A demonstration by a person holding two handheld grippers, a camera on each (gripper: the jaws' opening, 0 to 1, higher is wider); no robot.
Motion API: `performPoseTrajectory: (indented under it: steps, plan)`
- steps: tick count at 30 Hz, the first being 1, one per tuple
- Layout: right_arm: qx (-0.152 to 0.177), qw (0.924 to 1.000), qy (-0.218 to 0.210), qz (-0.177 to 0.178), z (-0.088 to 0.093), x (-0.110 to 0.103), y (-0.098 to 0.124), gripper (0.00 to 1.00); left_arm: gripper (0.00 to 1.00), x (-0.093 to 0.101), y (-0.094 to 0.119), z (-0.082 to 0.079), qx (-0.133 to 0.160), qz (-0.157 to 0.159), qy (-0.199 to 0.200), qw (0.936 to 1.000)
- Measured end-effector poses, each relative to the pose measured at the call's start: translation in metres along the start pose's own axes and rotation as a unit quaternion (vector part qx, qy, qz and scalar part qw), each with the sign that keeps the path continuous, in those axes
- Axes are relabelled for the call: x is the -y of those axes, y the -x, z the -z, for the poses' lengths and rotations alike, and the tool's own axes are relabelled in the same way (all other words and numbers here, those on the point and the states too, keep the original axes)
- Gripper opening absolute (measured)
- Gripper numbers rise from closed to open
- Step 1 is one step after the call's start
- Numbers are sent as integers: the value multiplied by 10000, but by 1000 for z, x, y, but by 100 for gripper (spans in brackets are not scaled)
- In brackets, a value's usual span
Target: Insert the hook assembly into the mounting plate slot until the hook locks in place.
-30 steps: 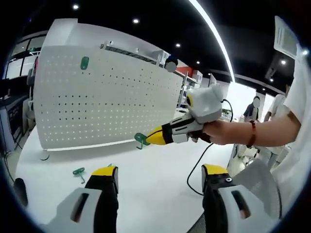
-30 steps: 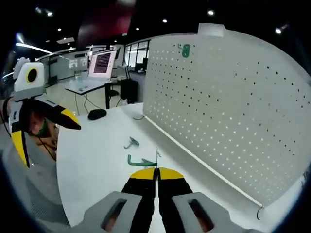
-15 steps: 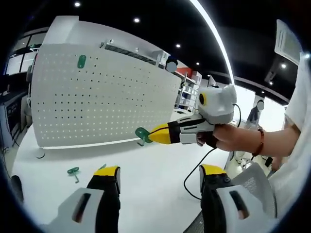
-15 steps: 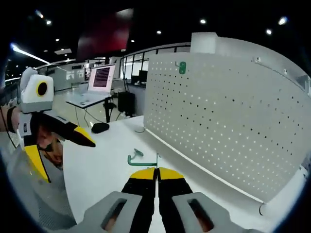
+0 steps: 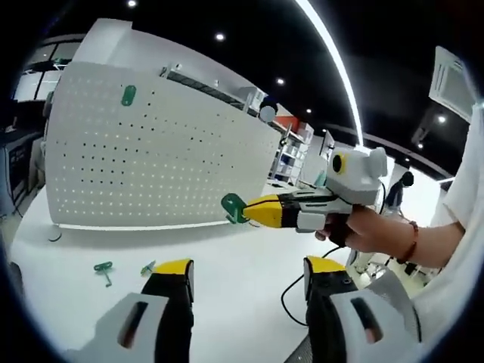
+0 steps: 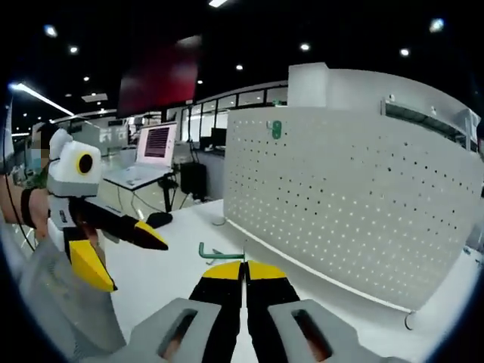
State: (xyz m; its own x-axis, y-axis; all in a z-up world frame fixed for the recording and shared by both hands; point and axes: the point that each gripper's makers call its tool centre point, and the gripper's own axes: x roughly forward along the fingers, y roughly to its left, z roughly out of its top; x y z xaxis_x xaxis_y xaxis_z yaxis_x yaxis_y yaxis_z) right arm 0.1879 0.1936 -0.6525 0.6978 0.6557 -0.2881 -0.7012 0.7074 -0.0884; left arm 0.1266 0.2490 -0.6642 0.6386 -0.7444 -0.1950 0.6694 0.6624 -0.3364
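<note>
Lit from above by small round ceiling spotlights (image 6: 305,47) and one long curved white light strip (image 5: 330,57) against a dark ceiling. Evenly bright on the white perforated upright panel (image 5: 151,151) and glossy white tabletop (image 5: 234,265), with only soft, faint shadows. Blown-out glare far right in the left gripper view. Strongly bowed by fisheye distortion, softening toward the edges.

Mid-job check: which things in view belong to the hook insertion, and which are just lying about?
Job:
- green hook, clamped in the right gripper
- white pegboard, the mounting plate
- left gripper, jaws apart, holding nothing

Lying about:
- green hook already on the pegboard
- two spare green hooks on the table
- laptop
- computer mouse
</note>
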Motion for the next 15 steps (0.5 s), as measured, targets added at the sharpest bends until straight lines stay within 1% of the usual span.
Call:
performPoseTrajectory:
  steps: [1, 4, 7, 9, 12, 15]
  plan:
    - [38, 9999, -125, -49, 0, -2, 1, 0, 59, 1, -2, 0, 13, -22, -27, 10000]
    - [130, 9996, -256, -3, -2, -1, 6, 0, 57, 3, -5, -3, 100, -25, 55, 9999]
    - [150, 9997, -187, 25, -4, -3, 8, 0, 52, 9, -7, -7, 186, 34, 123, 9997]
    - [187, 9996, -192, 27, -6, -4, 10, 0, 48, 14, -8, -9, 228, 132, 125, 9996]
    - [228, 9995, -227, 24, -6, -6, 13, 0, 50, 15, -8, -14, 340, 134, 223, 9991]
    - [339, 9988, -342, -120, -6, -14, 14, 0, 48, 14, -8, -18, 435, 129, 326, 9984]
